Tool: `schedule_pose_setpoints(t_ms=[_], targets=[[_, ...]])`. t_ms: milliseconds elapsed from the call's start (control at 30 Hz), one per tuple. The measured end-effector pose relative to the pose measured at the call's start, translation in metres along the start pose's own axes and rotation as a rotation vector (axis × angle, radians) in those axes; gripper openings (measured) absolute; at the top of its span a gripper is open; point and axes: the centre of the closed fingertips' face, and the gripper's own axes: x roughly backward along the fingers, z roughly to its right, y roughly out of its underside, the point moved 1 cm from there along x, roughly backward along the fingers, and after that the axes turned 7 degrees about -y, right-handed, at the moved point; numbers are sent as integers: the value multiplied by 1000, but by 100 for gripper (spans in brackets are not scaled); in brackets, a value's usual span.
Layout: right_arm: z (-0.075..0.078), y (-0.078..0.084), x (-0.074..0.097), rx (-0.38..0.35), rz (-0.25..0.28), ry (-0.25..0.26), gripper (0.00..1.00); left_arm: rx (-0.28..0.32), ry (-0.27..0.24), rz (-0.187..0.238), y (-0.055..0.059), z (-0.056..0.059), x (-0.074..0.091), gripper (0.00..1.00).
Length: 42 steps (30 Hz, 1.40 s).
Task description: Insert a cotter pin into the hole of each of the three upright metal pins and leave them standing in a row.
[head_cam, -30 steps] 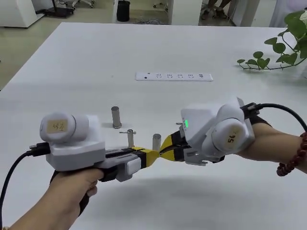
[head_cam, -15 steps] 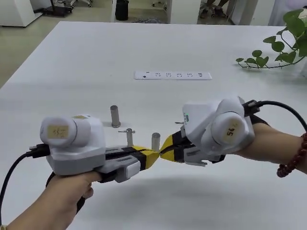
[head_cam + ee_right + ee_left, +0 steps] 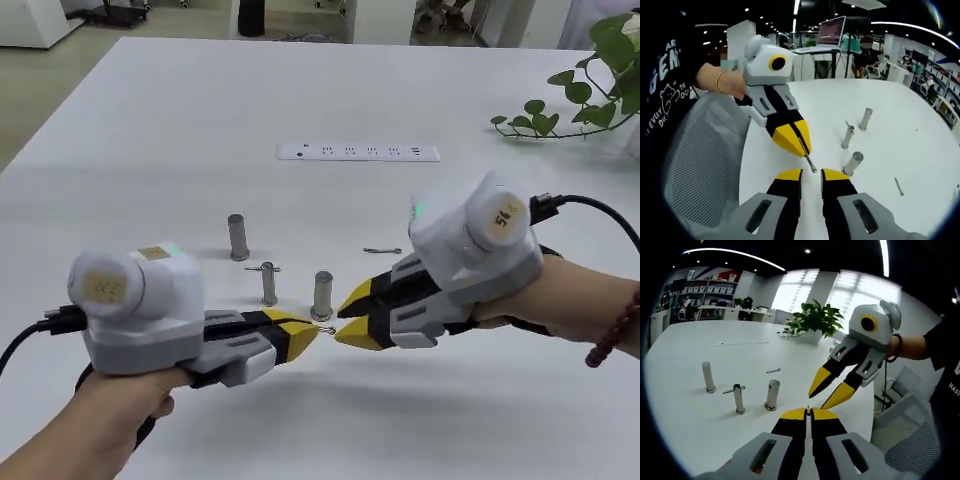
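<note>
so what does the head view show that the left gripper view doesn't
Head view: the person's hand gripping the white-bodied left gripper from behind. Left gripper view: a grey mesh chair and bright windows. Both: three upright grey metal pins, far pin, middle pin with an inserted cotter pin, near pin; a loose cotter pin on the white table; the open right gripper; the left gripper shut on a thin metal cotter pin.

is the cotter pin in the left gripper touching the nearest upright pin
Apart. The left gripper view shows a strip of bare table between the cotter pin, pinched in the left gripper, and the nearest upright pin.
</note>
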Motion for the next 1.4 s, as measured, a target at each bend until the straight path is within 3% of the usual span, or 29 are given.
schedule_pose_setpoints(t_ms=[167,367,600,833,1067,1300,1400], targets=[[-5,2,-1,-107,67,-51,10,-34,30,16,-1,3,3,0],[-15,1,-2,-173,127,-113,11,-64,91,37,-3,12,5,0],[-25,2,-5,-187,139,-144,9,-66,156,62,-7,23,6,0],[-30,-3,-5,-168,145,-157,5,-66,185,62,-7,30,7,0],[-27,-4,-4,-101,117,-141,1,-47,186,58,-6,29,8,0],[-26,2,-4,47,12,-124,0,-43,186,41,-3,30,6,0],[-28,5,-5,78,-29,-132,0,-37,189,23,0,31,6,0]])
